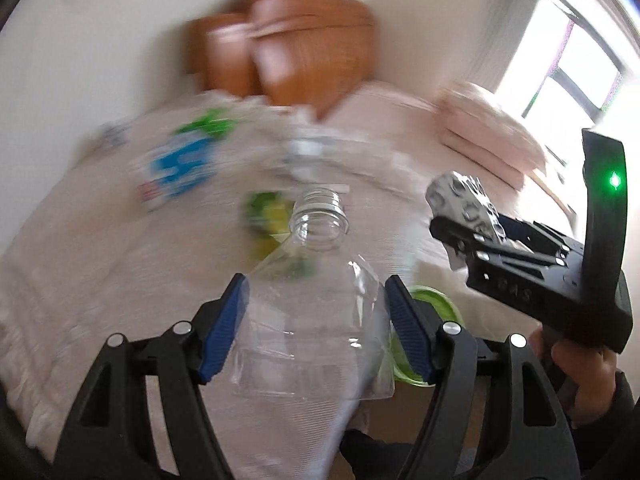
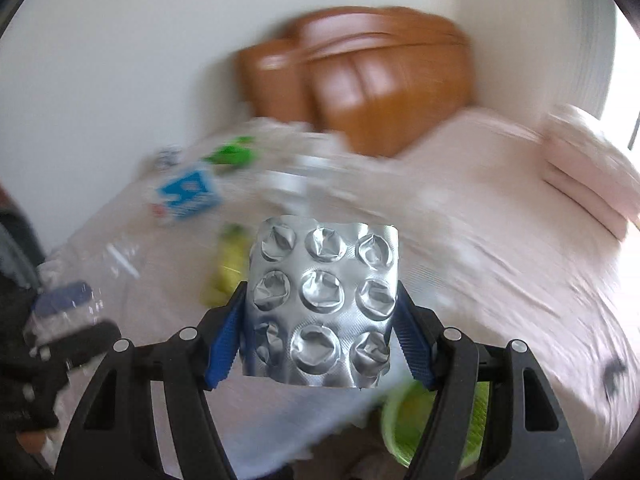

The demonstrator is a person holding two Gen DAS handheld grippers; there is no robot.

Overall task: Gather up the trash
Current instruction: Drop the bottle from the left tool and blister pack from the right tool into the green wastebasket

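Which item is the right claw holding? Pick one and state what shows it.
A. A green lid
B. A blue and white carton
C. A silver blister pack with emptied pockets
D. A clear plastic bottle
C: in the right wrist view, the right claw has its blue pads closed on the edges of the silver blister pack, whose foil pockets look crushed; the clear plastic bottle sits in the left claw instead.

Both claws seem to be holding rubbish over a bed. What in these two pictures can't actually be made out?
- Left wrist view: the blue and green packaging on the bed is motion-blurred; its print is unreadable.
- Left wrist view: the clear bottle held by the left gripper has its base hidden.
- Right wrist view: the blister pack in the right gripper hides the bed behind it.
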